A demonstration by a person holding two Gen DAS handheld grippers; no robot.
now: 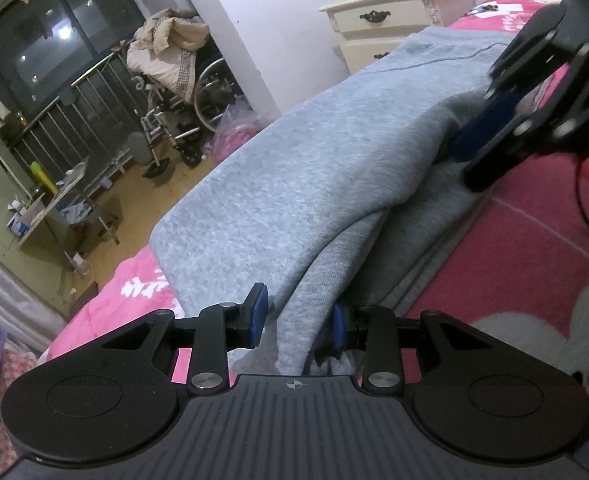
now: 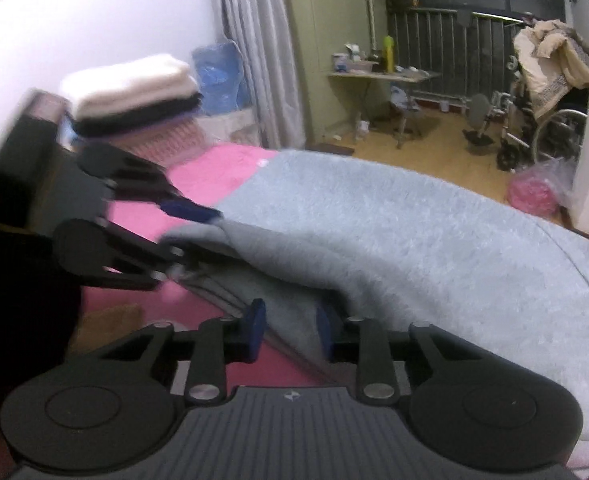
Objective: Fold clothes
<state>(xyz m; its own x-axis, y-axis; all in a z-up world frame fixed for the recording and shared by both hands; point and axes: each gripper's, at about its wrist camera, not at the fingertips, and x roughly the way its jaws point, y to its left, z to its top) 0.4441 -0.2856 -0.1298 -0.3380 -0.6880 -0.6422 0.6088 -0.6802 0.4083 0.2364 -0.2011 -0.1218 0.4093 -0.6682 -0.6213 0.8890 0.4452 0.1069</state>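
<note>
A light grey fleece garment (image 1: 294, 160) (image 2: 414, 240) lies spread over a pink bed cover (image 1: 494, 260) (image 2: 214, 168). Its near edge is doubled over, and the top layer rises in a ridge between the two grippers. In the left wrist view my left gripper (image 1: 298, 322) has its blue pads on either side of a bunched fold at the hem. The right wrist view shows it (image 2: 180, 240) at the garment's left corner. My right gripper (image 2: 289, 330) holds thick grey fabric between its pads, and the left wrist view shows it (image 1: 470, 156) gripping the far end of the same raised edge.
A cream nightstand (image 1: 394, 20) stands beyond the bed. On the wooden floor are a wheelchair (image 1: 182, 92) heaped with bedding, a cluttered small table (image 2: 382, 74) and a pink bag (image 2: 534, 196). Folded clothes (image 2: 134, 92) are stacked by the wall.
</note>
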